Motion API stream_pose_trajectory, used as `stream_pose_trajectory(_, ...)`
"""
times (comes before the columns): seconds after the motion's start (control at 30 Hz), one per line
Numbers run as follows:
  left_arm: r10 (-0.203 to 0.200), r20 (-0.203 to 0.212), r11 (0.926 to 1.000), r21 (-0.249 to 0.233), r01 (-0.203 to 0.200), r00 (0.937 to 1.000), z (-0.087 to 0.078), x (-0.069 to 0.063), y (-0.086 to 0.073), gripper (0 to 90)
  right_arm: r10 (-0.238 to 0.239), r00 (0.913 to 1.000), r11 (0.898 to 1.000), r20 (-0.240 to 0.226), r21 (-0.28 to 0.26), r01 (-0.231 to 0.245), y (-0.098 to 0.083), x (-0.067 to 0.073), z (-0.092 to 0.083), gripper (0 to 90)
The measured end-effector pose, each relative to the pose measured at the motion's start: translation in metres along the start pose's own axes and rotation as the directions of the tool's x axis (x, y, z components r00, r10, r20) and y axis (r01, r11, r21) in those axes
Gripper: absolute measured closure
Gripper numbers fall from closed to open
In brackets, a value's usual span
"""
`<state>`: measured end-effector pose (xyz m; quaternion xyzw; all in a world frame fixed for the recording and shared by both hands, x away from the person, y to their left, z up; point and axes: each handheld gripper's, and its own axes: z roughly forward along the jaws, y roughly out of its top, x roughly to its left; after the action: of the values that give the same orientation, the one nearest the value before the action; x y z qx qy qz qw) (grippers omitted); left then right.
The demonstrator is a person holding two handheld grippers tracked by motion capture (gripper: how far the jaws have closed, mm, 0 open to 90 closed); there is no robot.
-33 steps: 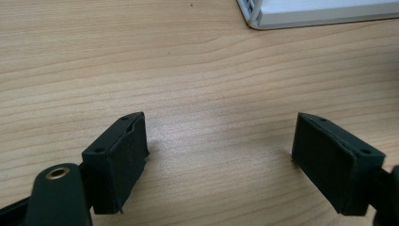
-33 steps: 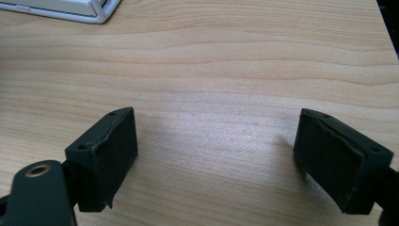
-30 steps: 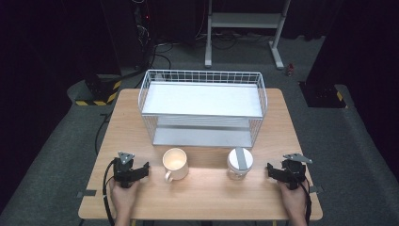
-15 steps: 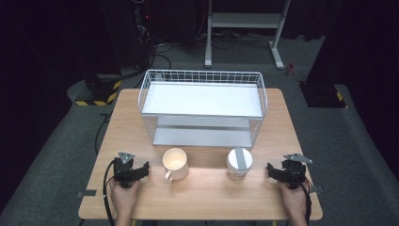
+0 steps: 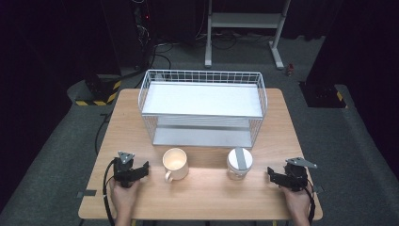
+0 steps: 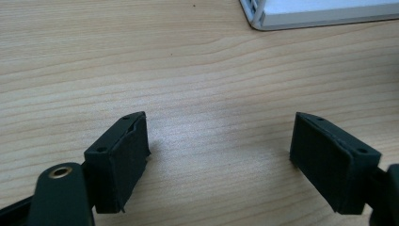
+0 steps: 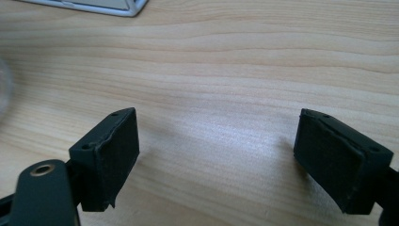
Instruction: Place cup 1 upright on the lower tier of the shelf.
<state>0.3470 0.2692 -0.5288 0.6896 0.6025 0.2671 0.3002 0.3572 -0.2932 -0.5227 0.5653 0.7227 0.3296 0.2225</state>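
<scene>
A cream mug [image 5: 175, 164] with its handle toward the front stands on the wooden table [image 5: 207, 197], before a white wire two-shelf rack [image 5: 202, 109]. To its right stands a white jar [image 5: 239, 163] with a grey-striped lid. My left gripper [image 5: 141, 170] rests near the front left, just left of the mug, open with bare wood between its jaws [image 6: 219, 155]. My right gripper [image 5: 273, 175] rests at the front right, right of the jar, open too, with nothing between its pads [image 7: 219, 155].
The rack takes up the table's back half; its corners show at the top of the left gripper view [image 6: 263, 19] and the right gripper view [image 7: 127, 7]. Cables trail from both grippers. A white stand [image 5: 244, 28] is on the dark floor behind.
</scene>
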Motion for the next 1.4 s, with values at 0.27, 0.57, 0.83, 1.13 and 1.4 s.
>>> stream_pose_trajectory(0.27, -0.005, -0.001, 1.0, -0.005, 0.005, 1.0, 0.0, 0.0, 0.0, 20.6, -0.043, 0.9986, 0.998, -0.032, -0.046, 0.041, -0.01, 0.009, -0.016, 16.7)
stream_pose_trajectory(0.57, -0.005, -0.003, 1.0, -0.005, 0.005, 1.0, 0.0, 0.0, 0.0, 20.7, -0.067, 0.9958, 0.996, -0.062, -0.07, 0.063, -0.018, 0.022, -0.026, 16.7)
stream_pose_trajectory(0.83, -0.006, -0.004, 1.0, -0.006, 0.006, 1.0, 0.0, 0.0, 0.0, 20.9, -0.111, 0.9877, 0.992, -0.11, -0.078, 0.103, -0.023, 0.039, -0.035, 16.5)
stream_pose_trajectory(1.13, -0.005, -0.004, 1.0, -0.008, 0.005, 1.0, 0.0, 0.001, 0.0, 21.4, -0.162, 0.9728, 0.985, -0.165, -0.09, 0.149, -0.023, 0.058, -0.038, 15.9)
stream_pose_trajectory(1.4, -0.006, -0.003, 1.0, -0.007, 0.006, 1.0, 0.0, 0.0, 0.0, 21.4, -0.227, 0.9508, 0.972, -0.21, -0.101, 0.21, -0.018, 0.08, -0.032, 14.3)
